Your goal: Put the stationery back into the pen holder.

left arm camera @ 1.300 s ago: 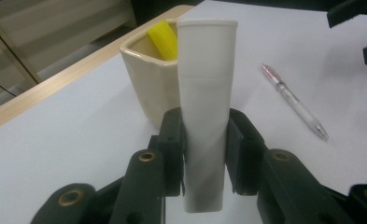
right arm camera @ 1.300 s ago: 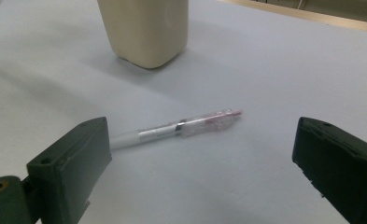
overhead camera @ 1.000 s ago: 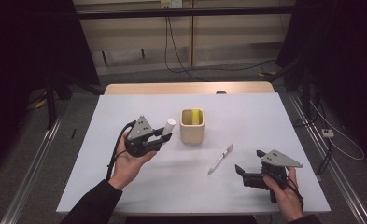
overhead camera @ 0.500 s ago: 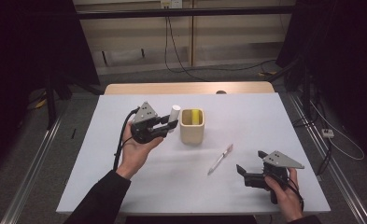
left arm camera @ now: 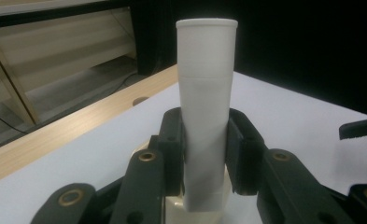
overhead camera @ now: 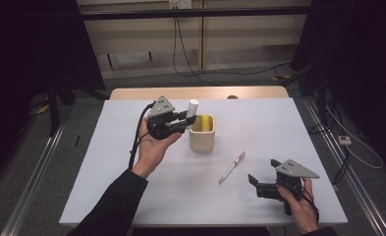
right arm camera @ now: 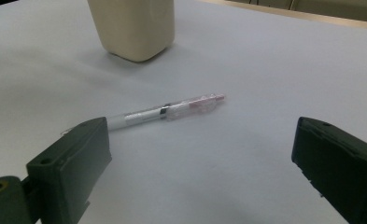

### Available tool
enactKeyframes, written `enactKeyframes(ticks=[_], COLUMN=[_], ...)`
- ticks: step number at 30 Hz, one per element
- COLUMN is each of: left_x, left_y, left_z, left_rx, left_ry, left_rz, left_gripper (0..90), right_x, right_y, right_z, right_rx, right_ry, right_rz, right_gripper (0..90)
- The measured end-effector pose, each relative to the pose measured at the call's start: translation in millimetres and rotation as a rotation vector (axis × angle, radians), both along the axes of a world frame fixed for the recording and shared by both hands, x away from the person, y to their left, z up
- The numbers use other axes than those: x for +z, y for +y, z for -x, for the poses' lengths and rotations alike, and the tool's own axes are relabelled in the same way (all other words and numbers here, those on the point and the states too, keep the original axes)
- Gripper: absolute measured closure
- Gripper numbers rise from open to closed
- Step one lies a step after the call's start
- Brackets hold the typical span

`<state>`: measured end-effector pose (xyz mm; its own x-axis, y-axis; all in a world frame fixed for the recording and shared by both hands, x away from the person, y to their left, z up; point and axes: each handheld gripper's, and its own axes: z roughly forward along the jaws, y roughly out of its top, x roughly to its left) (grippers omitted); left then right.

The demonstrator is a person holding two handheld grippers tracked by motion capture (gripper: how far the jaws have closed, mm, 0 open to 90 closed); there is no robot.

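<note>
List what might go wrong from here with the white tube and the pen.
1. The left gripper holds the white tube low on its body, so it may tip or catch the cup rim going in.
2. The pen lies flat on the table; the right gripper's open fingers may roll it away.

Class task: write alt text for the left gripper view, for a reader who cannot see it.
The left gripper clamps an upright white tube between its black jaws, just above a cream cup. Behind lie the white table and its wooden edge.
</note>
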<state>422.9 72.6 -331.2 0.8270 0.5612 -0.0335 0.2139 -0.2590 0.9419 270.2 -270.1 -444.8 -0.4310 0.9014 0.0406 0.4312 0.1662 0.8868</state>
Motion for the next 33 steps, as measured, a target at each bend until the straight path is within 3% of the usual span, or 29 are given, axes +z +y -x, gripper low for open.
enactKeyframes(ticks=[12, 19, 25, 33], left_x=[4.5, -7.3, -14.5, -24.8], left_y=[-12.3, -15.0, -16.7, -20.6], left_z=[-10.5, -18.6, -24.3, -35.3], left_rx=[0.013, 0.021, 0.037, 0.034], left_ry=[-0.014, 0.008, -0.006, 0.015], left_rz=[0.011, 0.009, 0.002, 0.012], left_gripper=[70.7, 70.7, 70.7, 70.7], right_x=[-0.6, -0.5, -0.7, -0.9], right_y=[0.3, 0.5, 1.0, 1.5], right_z=[-0.1, 0.4, 0.3, 0.5], right_rx=[0.004, 0.005, 0.008, 0.014], right_ry=[0.003, 0.002, 0.006, 0.004], right_rz=[0.001, 0.001, -0.006, -0.002], right_gripper=[4.4, 4.4, 4.3, 4.3])
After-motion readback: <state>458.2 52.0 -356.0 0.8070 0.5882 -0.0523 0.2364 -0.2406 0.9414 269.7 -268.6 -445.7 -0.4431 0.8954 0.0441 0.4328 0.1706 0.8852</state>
